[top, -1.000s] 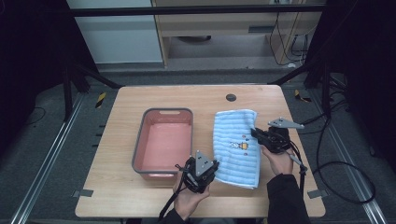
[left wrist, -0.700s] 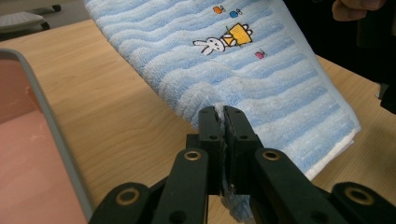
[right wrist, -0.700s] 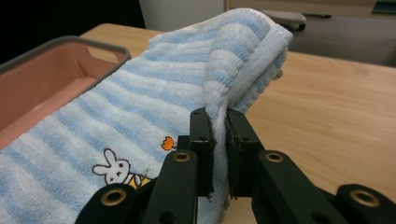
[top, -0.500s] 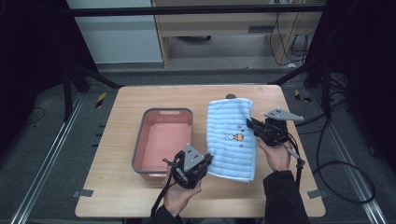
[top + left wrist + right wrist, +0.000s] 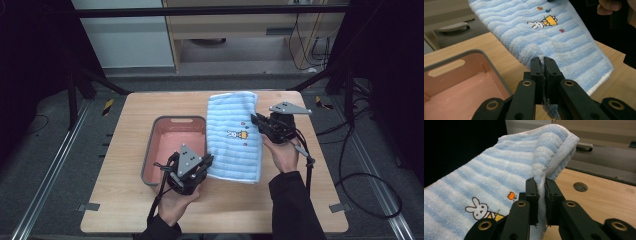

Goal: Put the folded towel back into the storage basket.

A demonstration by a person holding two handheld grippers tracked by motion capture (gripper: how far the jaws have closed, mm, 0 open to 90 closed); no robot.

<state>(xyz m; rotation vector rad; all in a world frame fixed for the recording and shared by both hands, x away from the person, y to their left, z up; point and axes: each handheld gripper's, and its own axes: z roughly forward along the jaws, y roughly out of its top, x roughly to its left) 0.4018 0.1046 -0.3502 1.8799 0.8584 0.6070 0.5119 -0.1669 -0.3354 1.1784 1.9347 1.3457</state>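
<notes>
A blue and white striped towel (image 5: 235, 135) with a small rabbit picture hangs lifted above the wooden table, stretched between both grippers. My left gripper (image 5: 206, 161) is shut on the towel's near left edge (image 5: 543, 62), right beside the pink bin (image 5: 165, 145). My right gripper (image 5: 255, 120) is shut on the towel's right edge (image 5: 541, 180), farther back. The towel (image 5: 499, 180) drapes away from the right jaws, its far end folded over. In the left gripper view the towel (image 5: 554, 35) slopes up toward the other hand.
The pink bin (image 5: 461, 85) has nothing in it and stands left of the towel. A round hole (image 5: 580, 186) is in the tabletop near the far edge. Bare wood (image 5: 300, 200) lies at the front right. Dark stands and cables surround the table.
Both grippers have carried the towel up and toward the far side of the table. The left gripper has moved left, close to the bin's near right corner.
</notes>
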